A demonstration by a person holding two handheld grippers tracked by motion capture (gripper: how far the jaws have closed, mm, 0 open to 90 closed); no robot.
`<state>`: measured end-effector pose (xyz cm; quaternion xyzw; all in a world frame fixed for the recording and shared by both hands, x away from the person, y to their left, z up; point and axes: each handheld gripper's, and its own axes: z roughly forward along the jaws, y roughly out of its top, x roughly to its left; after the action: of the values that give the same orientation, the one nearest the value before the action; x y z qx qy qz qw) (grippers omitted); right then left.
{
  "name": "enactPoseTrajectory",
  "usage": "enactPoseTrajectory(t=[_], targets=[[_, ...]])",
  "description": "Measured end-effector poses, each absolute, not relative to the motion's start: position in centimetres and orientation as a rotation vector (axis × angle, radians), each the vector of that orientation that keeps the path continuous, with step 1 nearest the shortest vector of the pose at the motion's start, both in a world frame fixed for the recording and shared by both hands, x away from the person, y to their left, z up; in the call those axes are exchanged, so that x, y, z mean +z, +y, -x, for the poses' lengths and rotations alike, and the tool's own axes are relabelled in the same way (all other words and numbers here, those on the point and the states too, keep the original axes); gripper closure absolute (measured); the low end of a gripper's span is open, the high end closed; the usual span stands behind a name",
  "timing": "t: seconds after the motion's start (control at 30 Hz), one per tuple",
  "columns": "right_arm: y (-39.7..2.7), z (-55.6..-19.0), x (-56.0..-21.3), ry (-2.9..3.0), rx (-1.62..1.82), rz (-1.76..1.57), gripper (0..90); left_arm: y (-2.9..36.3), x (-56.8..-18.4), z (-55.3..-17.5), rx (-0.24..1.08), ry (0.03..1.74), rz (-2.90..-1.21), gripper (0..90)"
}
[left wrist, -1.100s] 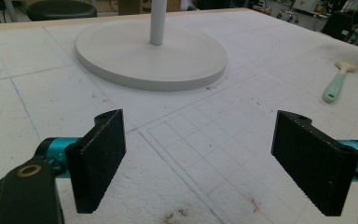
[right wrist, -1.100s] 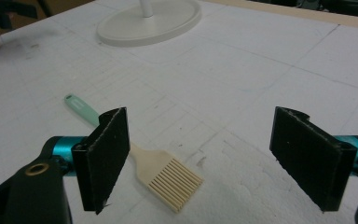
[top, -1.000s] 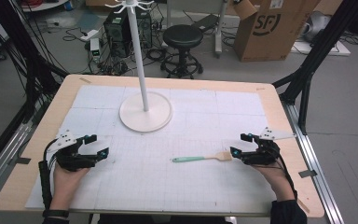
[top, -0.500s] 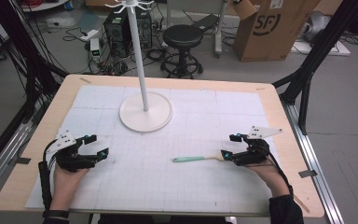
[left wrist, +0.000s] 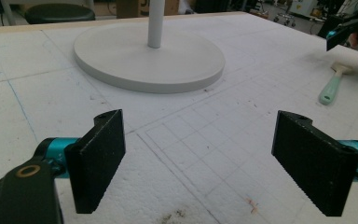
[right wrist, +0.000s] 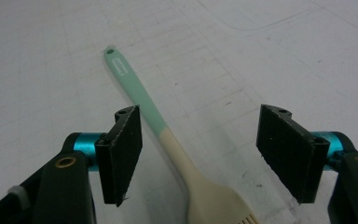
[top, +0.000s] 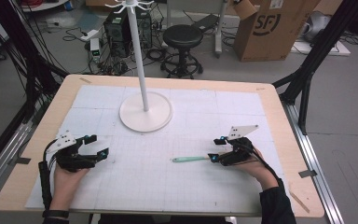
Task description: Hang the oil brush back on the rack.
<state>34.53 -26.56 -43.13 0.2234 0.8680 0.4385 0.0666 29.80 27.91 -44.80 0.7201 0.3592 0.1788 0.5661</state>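
Our right gripper (top: 217, 148) is low over the white mat (top: 168, 196), and its jaws have just been closing, yet they are apart and press on nothing. Between them lies the brush (right wrist: 165, 135): its cream neck runs up the gap, closer to the pad on that view's left, and we cannot tell whether that pad brushes it. Its mint handle (top: 189, 159) lies flat on the mat, pointing away from our right gripper toward the table's middle. Our left gripper (top: 96, 146) rests well apart at the mat's left side, jaws wide and empty, facing the white stand base (left wrist: 149, 58).
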Motion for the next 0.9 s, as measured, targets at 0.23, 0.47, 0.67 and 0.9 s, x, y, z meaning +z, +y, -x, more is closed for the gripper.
enactPoseTrajectory(t=[0.23, 0.47, 0.67, 0.9], targets=[[-25.7, -34.6, -43.5, 2.668, 1.303, -0.616, 44.0, 27.9, -44.8, -29.8, 0.423, 0.846, -1.696, 18.0], [-25.0, -34.6, -43.8, 2.712, 1.262, -0.575, 51.5, 27.9, -44.8, -29.8, 0.424, 0.846, -1.697, 18.1], [-24.8, -34.6, -44.2, 2.749, 1.181, -0.55, 59.2, 27.9, -44.8, -29.8, 0.423, 0.847, -1.701, 18.3], [-24.3, -34.1, -44.1, 2.765, 1.128, -0.455, 72.8, 27.8, -44.8, -29.8, 0.428, 0.85, -1.701, 18.9]])
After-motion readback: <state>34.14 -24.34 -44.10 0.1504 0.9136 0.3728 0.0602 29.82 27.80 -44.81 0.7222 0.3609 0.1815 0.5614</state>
